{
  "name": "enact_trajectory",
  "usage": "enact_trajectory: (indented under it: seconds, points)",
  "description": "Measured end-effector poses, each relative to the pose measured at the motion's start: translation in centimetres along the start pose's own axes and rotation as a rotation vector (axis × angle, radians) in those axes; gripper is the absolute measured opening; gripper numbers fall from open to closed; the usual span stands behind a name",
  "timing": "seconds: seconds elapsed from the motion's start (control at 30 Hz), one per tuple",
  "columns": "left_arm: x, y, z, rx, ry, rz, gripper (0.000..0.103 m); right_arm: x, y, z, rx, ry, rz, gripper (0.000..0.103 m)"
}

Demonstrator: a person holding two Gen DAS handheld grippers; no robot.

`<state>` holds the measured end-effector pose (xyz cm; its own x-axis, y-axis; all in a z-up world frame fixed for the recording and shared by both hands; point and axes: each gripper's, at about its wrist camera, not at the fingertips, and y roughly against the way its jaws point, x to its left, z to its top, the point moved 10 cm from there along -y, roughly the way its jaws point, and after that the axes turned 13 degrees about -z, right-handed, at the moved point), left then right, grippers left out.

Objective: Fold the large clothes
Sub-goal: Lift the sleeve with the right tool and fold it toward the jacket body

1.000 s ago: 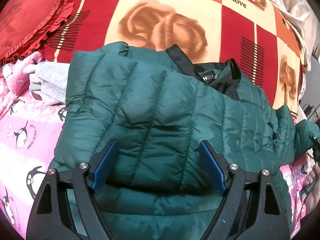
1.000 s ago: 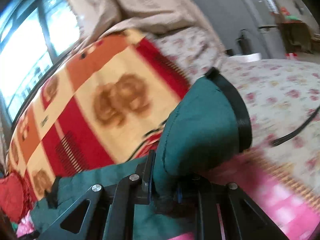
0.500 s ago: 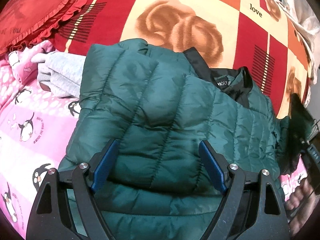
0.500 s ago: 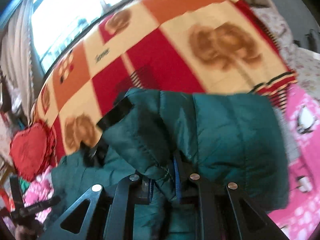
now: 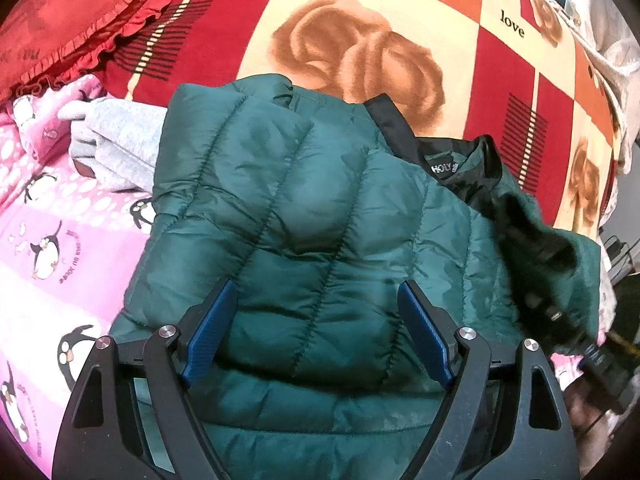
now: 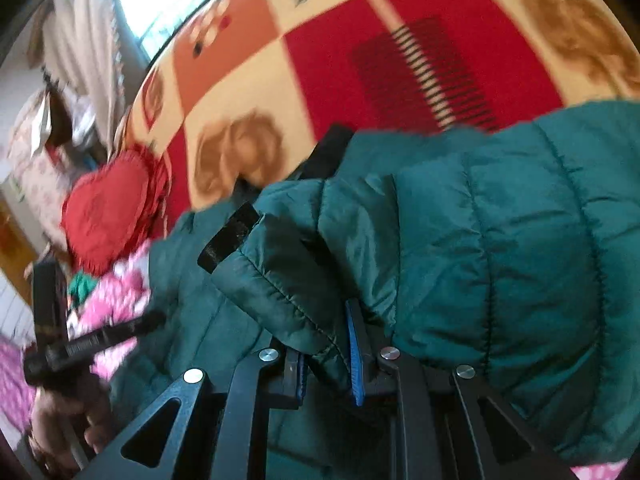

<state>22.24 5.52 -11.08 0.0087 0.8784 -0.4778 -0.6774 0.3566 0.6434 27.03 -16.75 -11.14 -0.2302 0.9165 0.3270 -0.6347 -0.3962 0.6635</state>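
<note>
The word "love" stands in dark script on a cream square of the checked blanket (image 5: 512, 26), at the upper right of the left wrist view. A small black neck label (image 5: 444, 168) inside the collar of the green jacket (image 5: 304, 216) carries pale letters, seen upside down and only partly legible, something like "HOLY". Small lettering beside a penguin on the pink sheet (image 5: 68, 264) is too small to read.
</note>
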Motion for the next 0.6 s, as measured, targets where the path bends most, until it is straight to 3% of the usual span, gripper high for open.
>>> enact_trajectory:
  seconds: [0.1, 0.17, 0.23, 0.4, 0.5, 0.6]
  points:
    - [-0.4, 0.0, 0.1, -0.006, 0.008, -0.031, 0.083, -0.2, -0.2, -0.4, 0.028, -0.009, 0.009, 0.019]
    - [-1.3, -0.1, 0.2, -0.004, 0.01, -0.072, 0.083, -0.3, -0.1, -0.6, 0.038, -0.03, 0.042, 0.033]
    - [-2.5, 0.0, 0.3, -0.008, 0.0, -0.109, 0.083, -0.1, 0.2, -0.8, 0.04, -0.017, 0.044, 0.038]
    - [-7.3, -0.1, 0.0, -0.009, -0.077, -0.231, 0.083, 1.5, 0.5, -1.9, 0.065, 0.066, 0.035, 0.04]
    - [-10.1, -0.8, -1.1, 0.026, -0.091, -0.32, 0.083, 2.2, 0.7, -2.4, 0.076, 0.106, 0.047, 0.044]
    - [-12.0, -2.3, -2.6, 0.093, -0.094, -0.382, 0.083, 3.1, 1.1, -2.9, 0.079, 0.146, 0.077, 0.059]
